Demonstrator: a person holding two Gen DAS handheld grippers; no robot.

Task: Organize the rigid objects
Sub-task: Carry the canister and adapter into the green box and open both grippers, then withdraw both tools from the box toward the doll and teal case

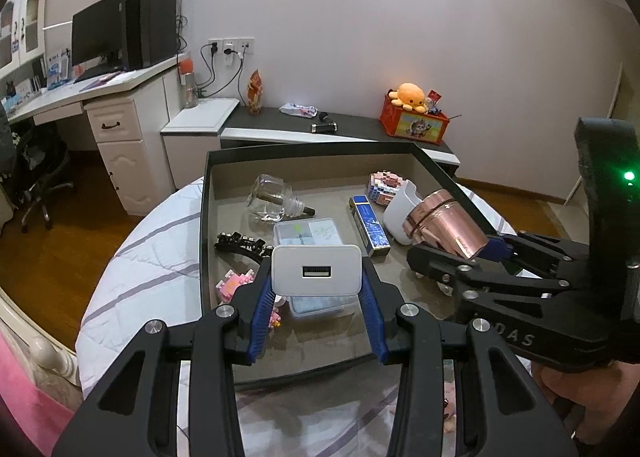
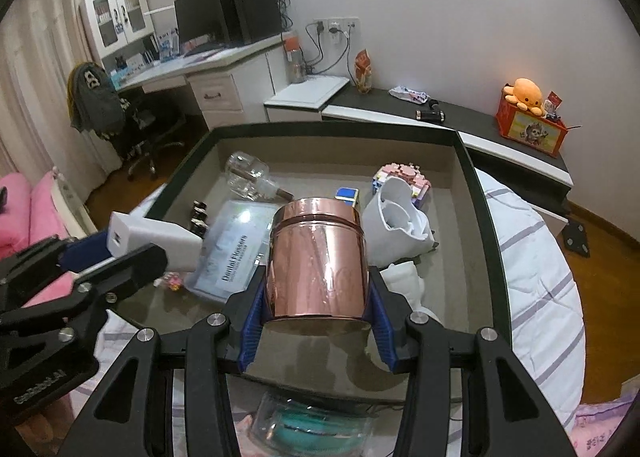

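My left gripper [image 1: 318, 277] pinches the white charger [image 1: 316, 269], my right gripper [image 2: 318, 297] the copper tin [image 2: 318, 263]; its glossy wall could probably slip onto the tray [image 2: 484, 217].

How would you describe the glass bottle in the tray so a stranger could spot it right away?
Find the dark-rimmed tray on the striped bedding. Near its far left corner, the glass bottle lies on its side beyond the clear plastic box. It is the only see-through glass item, with a ribbed neck.

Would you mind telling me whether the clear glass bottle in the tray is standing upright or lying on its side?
Lying on its side: the glass bottle rests on the tray floor, its threaded neck pointing sideways toward the blue box.
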